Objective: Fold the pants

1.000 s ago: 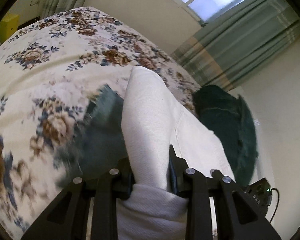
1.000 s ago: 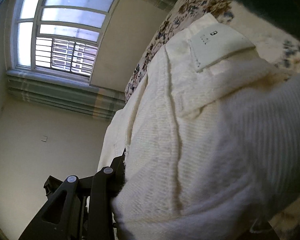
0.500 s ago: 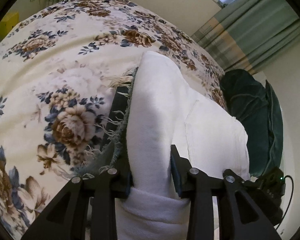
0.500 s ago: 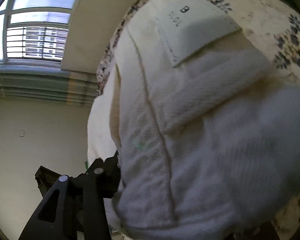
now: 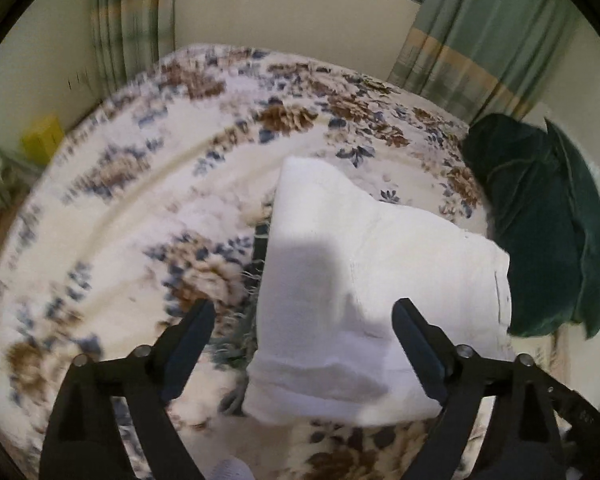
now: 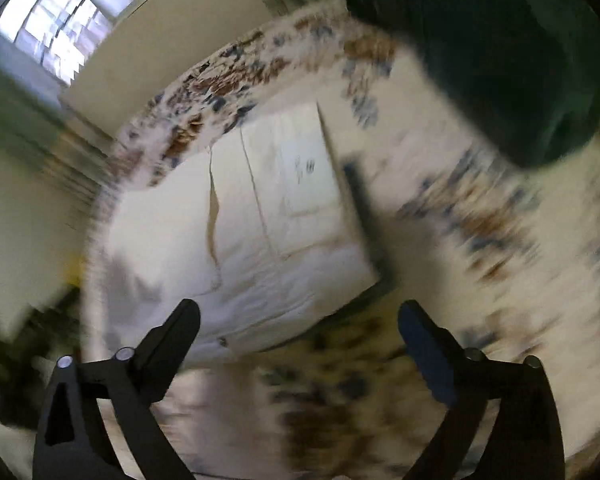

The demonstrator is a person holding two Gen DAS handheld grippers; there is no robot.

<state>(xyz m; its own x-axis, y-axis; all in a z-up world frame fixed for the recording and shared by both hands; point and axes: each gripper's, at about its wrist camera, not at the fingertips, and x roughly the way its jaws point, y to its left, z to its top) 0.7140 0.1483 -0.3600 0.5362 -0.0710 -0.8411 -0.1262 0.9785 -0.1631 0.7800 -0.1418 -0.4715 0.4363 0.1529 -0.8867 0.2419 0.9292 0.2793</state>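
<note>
White knit pants (image 5: pixel 364 280) lie folded in a thick bundle on the flowered bed (image 5: pixel 148 184). Left tool (image 5: pixel 302 320) spread, empty. Right tool (image 6: pixel 298 320) likewise spread. Judged soft, light, limp; best pinched at a folded edge through every layer.

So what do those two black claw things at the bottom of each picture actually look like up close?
Both the left gripper and the right gripper are matte black frames with triangular cut-outs and small silver bolts at the joints. Each has two long tapering fingers whose inner faces look dark bluish. No sleeves, cables or markings show.
</note>
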